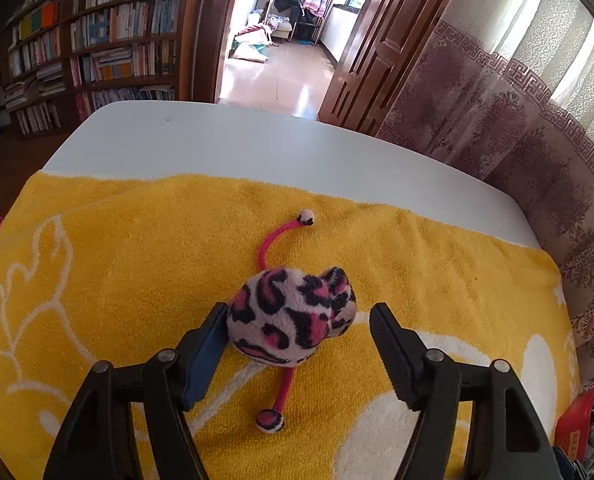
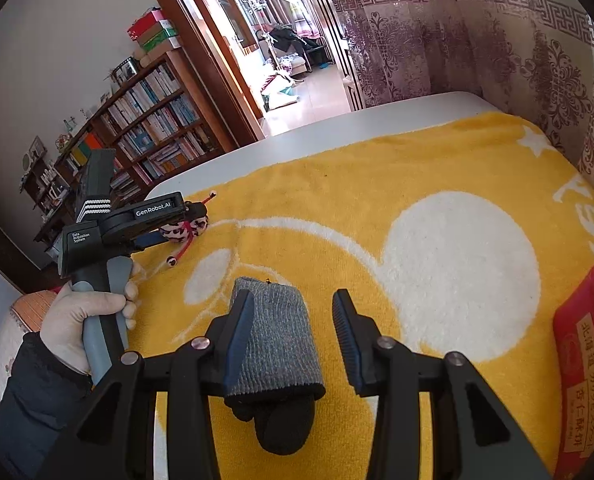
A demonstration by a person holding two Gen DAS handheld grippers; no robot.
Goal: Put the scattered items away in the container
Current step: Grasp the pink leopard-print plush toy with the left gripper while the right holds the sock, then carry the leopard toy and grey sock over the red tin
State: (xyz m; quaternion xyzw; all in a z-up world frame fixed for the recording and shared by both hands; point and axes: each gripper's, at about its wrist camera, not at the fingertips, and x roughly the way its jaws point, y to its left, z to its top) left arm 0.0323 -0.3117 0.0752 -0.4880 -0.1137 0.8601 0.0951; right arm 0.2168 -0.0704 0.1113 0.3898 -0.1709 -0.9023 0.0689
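Nothing looked packed yet: left gripper (image 1: 297,344) straddled the leopard plush toy (image 1: 291,314) mid-towel (image 1: 97,264), pads not yet clamped; right gripper (image 2: 293,336), jaws apart, touched the grey sock (image 2: 275,344) with one pad; red container (image 2: 585,360) waited at the towel's right edge.

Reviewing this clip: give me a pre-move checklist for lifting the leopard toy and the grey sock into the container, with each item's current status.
1. Leopard-print toy sits between the left gripper fingers: ok.
2. Left pads pressing both sides of the toy: not ok; one finger touches it, a gap shows at the other.
3. Toy's pink cords clear of the fingers: ok.
4. Grey sock between the right gripper fingers: ok, but only one pad touches it, so no grip.
5. Red container within view at the towel's edge: ok.
6. Container has room inside: cannot tell.
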